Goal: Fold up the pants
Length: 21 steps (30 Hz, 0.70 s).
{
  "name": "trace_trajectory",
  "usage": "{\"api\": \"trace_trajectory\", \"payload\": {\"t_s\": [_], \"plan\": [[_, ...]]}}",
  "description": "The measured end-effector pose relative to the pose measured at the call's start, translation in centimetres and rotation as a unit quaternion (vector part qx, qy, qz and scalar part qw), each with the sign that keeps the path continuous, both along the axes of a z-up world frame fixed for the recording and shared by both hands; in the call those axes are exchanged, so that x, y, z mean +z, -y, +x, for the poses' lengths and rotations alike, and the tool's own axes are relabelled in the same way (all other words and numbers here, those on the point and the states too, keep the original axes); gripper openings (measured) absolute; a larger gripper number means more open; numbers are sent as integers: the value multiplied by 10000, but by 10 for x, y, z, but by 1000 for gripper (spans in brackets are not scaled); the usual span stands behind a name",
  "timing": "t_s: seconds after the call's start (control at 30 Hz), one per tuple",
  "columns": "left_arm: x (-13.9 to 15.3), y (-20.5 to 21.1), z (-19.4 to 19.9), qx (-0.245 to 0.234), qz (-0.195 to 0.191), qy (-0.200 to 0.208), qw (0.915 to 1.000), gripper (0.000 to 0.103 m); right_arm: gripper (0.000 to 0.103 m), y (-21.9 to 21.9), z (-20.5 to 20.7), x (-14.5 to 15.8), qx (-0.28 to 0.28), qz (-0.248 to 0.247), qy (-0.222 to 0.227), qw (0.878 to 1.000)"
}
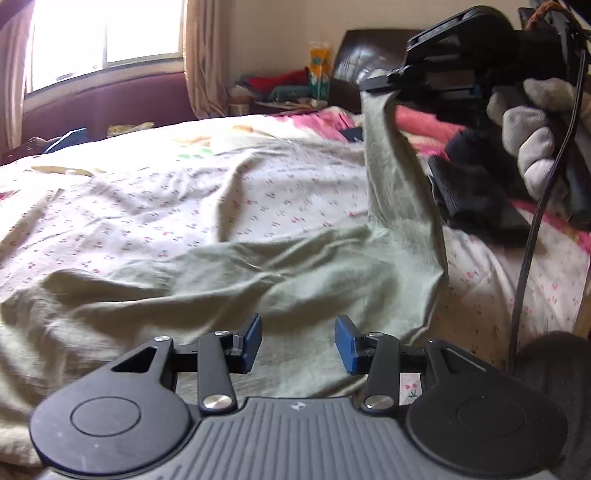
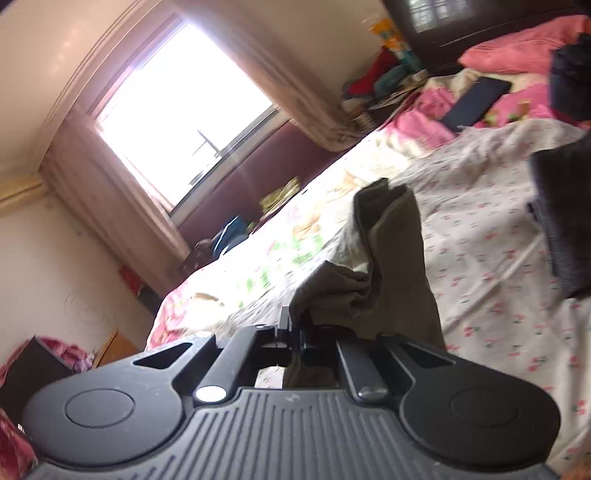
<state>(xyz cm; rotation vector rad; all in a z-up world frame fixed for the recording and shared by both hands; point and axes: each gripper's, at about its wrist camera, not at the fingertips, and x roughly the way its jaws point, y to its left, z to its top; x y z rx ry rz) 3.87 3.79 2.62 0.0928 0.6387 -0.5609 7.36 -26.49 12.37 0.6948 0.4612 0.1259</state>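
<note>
On a bed spread with a cherry-print sheet [image 1: 295, 184], the left gripper [image 1: 298, 341] hangs just above a pair of pale green pants [image 1: 258, 269], its blue-padded jaws parted and empty over the rumpled cloth. The pants lie loosely across the near part of the bed, one end drawn up in a narrow strip to the right gripper [image 1: 384, 79], which a gloved hand [image 1: 532, 125] holds aloft. Seen from its own camera, the right gripper [image 2: 291, 328] is clenched on a bunched fold of that cloth. The fabric looks light, soft and limp: it sags, creases and offers no stiffness, so a pinch should take a full edge, a hem or the waistband, rather than a single loose layer that could slip free. Farther off lie dark folded clothing [image 1: 476, 199], a pink pillow [image 2: 517, 48] and a bright window [image 1: 107, 33].
</note>
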Motion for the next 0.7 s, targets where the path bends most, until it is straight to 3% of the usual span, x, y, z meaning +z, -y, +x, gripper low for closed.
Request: {"api": "trace_trajectory", "payload": {"t_s": [0.13, 0.37, 0.5, 0.7], "plan": [[16, -53, -5, 545, 1, 224, 9983, 57, 3, -101, 39, -7, 1161, -294, -67, 9928], [12, -143, -16, 1484, 132, 117, 9888, 57, 3, -269, 64, -58, 2787, -682, -471, 9568], [0, -169, -24, 1786, 123, -30, 9838, 57, 3, -320, 48, -77, 3204, -1057, -589, 9395], [-11, -191, -32, 1863, -193, -173, 9821, 57, 3, -356, 42, -62, 3254, -1847, -104, 9273]]}}
